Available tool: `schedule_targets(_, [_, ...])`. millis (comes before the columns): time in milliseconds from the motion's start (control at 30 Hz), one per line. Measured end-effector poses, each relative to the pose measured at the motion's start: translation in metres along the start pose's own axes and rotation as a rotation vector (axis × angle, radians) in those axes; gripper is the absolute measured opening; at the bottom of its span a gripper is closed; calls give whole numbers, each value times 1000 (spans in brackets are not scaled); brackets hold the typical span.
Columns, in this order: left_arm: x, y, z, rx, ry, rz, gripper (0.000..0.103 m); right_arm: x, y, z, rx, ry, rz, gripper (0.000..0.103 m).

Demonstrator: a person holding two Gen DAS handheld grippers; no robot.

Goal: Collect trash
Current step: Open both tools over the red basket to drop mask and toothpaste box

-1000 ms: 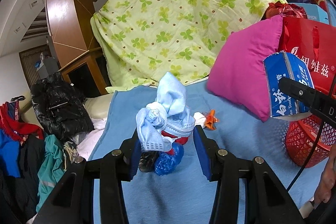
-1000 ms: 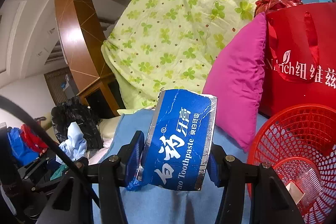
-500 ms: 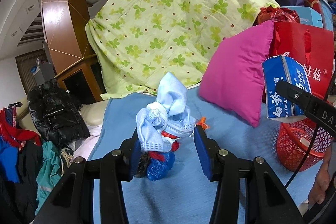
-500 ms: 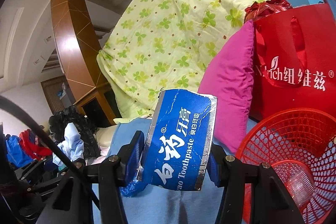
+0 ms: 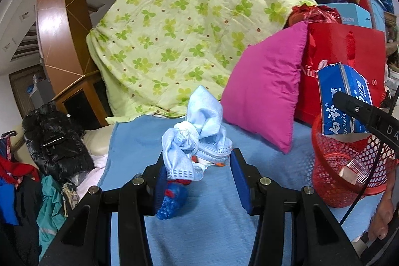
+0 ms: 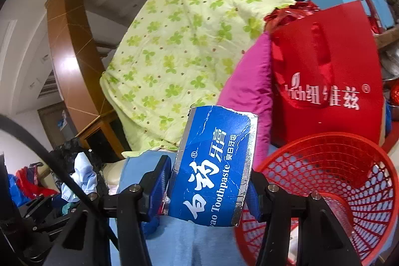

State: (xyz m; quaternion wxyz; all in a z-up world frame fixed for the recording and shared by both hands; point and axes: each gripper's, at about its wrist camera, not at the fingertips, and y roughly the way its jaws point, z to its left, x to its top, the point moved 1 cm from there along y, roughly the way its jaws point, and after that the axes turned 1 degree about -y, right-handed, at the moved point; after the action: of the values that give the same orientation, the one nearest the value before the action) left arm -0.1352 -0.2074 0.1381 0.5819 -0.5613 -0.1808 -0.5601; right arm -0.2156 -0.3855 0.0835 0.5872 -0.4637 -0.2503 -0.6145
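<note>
My left gripper (image 5: 197,173) is shut on a bundle of light blue face masks (image 5: 194,136), held above the blue cloth (image 5: 212,228). A crumpled blue plastic bag (image 5: 172,201) with a red scrap lies on the cloth under its left finger. My right gripper (image 6: 209,181) is shut on a torn blue toothpaste box (image 6: 214,163), which stands upright between the pads. The red mesh basket (image 6: 324,178) sits just right of the box. In the left wrist view the toothpaste box (image 5: 341,99) hangs over the basket (image 5: 349,166). The masks (image 6: 82,176) show at the far left.
A pink pillow (image 5: 266,89) and a red shopping bag (image 6: 324,66) stand behind the basket, with a green clover quilt (image 5: 187,29) heaped at the back. A black jacket (image 5: 54,136) and piled clothes lie left of the cloth. A person's hand (image 5: 381,216) is at lower right.
Both grippers have moved right with their loads. The basket now looms larger by the toothpaste box, and the blue bag on the cloth has slid under the left gripper.
</note>
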Motion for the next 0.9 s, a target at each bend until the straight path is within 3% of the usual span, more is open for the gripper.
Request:
schedule_targets(133, [7, 1, -15, -31, 16, -8, 51, 2, -7, -22, -50, 46, -9, 57])
schedule_targets(567, [26, 9, -69, -235, 44, -1, 51, 13, -43, -97, -194, 211, -71, 57])
schedule_targets(900, [26, 27, -122, -446, 73, 86, 52, 7, -42, -138, -271, 354, -2, 58])
